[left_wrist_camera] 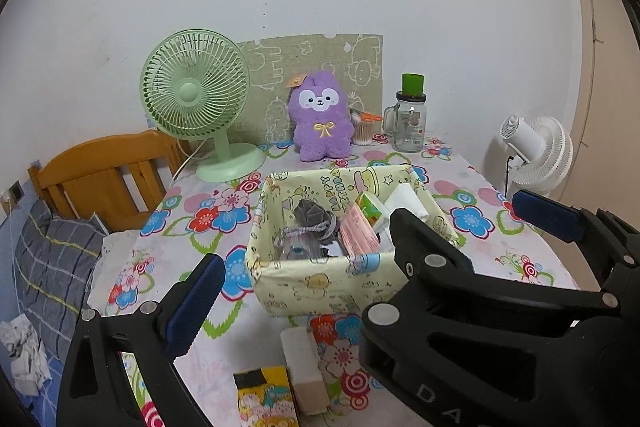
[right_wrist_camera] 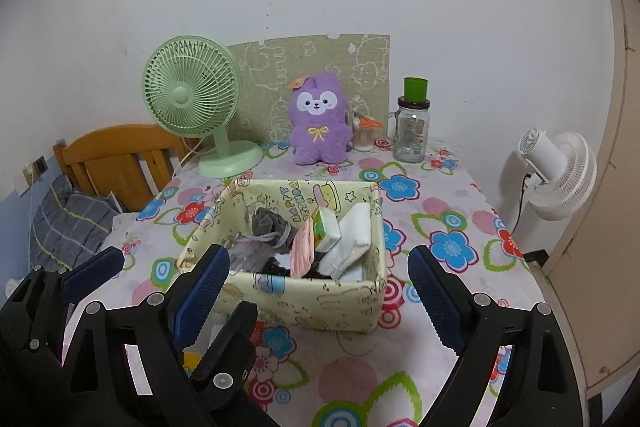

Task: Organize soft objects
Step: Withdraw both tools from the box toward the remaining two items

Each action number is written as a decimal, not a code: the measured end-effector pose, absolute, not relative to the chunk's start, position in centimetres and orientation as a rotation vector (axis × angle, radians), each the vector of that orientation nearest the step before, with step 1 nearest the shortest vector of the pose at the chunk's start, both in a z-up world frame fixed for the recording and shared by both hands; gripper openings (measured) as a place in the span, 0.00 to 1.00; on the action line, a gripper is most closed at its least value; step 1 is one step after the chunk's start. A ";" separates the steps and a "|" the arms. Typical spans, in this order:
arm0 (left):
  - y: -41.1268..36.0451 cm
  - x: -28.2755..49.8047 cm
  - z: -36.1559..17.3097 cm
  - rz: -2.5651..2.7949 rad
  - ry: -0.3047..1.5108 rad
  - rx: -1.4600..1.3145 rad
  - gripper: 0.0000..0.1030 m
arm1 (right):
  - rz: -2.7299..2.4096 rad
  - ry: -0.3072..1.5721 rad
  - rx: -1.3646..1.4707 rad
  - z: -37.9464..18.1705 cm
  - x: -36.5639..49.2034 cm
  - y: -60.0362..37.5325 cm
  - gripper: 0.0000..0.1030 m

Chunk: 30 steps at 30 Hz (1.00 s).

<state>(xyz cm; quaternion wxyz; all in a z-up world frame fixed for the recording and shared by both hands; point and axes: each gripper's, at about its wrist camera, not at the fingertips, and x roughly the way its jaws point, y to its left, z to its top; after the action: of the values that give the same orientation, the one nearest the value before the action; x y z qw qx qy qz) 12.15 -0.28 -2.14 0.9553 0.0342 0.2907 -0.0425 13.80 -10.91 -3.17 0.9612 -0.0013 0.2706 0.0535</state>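
Nearest the lens, the left gripper (left_wrist_camera: 360,283) and right gripper (right_wrist_camera: 320,295) both hang with fingers apart, holding nothing. Just in front of the pale yellow cartoon-print fabric box (right_wrist_camera: 304,303) lie a yellow printed packet (left_wrist_camera: 266,401) and a white rectangular pack (left_wrist_camera: 304,367), probably awaiting storage inside it.
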 end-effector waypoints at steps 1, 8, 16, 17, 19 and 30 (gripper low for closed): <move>-0.3 11.9 -2.2 -0.086 0.590 0.070 0.97 | 0.109 0.548 -0.003 -3.2 13.5 -10.9 0.90; -0.2 10.2 -2.8 -0.081 0.596 0.062 0.97 | 0.110 0.556 -0.008 -3.9 11.8 -10.8 0.91; 0.5 8.6 -3.9 -0.072 0.599 0.041 0.97 | 0.090 0.581 0.008 -5.2 10.4 -10.6 0.91; 0.5 8.4 -4.1 -0.073 0.601 0.042 0.97 | 0.092 0.585 0.010 -5.4 10.2 -10.5 0.91; 0.7 8.1 -4.4 -0.070 0.603 0.045 0.97 | 0.098 0.591 0.011 -5.9 10.0 -10.4 0.91; 1.3 7.5 -7.2 -0.051 0.644 0.055 0.97 | 0.119 0.645 0.024 -9.1 9.7 -9.8 0.91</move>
<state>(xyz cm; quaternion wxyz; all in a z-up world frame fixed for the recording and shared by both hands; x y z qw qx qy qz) 7.46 1.29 -7.20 0.9479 0.0269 0.3165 -0.0250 9.70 -9.80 -9.13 0.9466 0.0119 0.3169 0.0584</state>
